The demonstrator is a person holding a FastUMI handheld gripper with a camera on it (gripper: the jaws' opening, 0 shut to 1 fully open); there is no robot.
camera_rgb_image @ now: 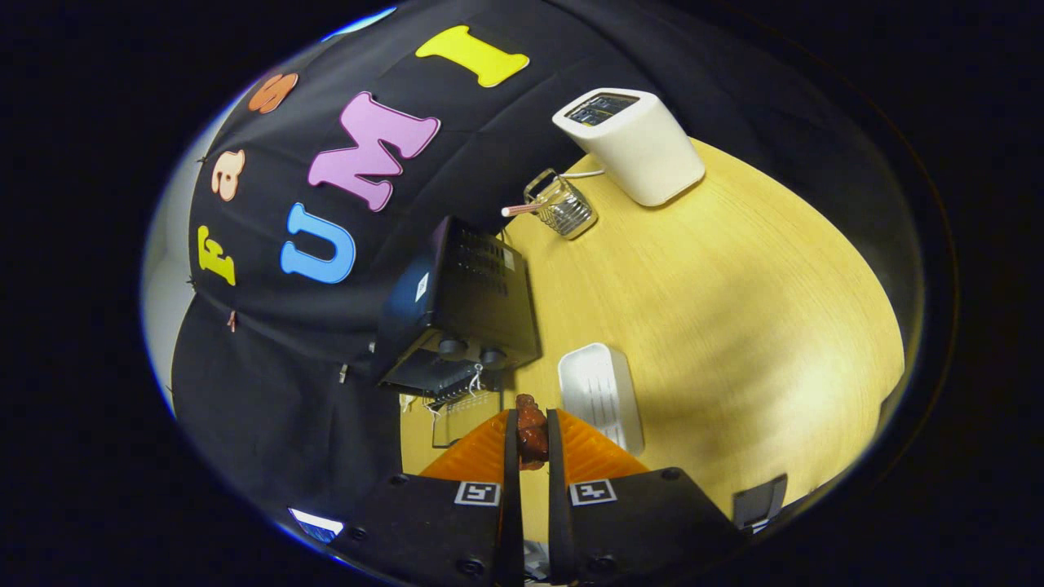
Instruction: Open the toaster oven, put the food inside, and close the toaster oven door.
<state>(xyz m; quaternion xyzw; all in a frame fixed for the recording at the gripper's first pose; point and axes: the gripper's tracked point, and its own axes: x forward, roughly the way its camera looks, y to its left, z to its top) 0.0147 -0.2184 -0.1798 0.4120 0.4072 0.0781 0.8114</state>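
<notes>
My gripper is shut on a brown piece of food, which is pinched between both fingers and sticks out a little past their tips. Just beyond the fingers stands the black toaster oven, seen tilted from above, with two knobs on its front. Its door hangs open downward, and a wire rack shows in the opening. A white ridged tray lies on the table right beside the fingers.
The wooden table stretches beyond the oven. A wire holder with a pink-tipped stick stands at the far side. Next to it is a white box-shaped appliance. Black cloth walls the booth behind the oven.
</notes>
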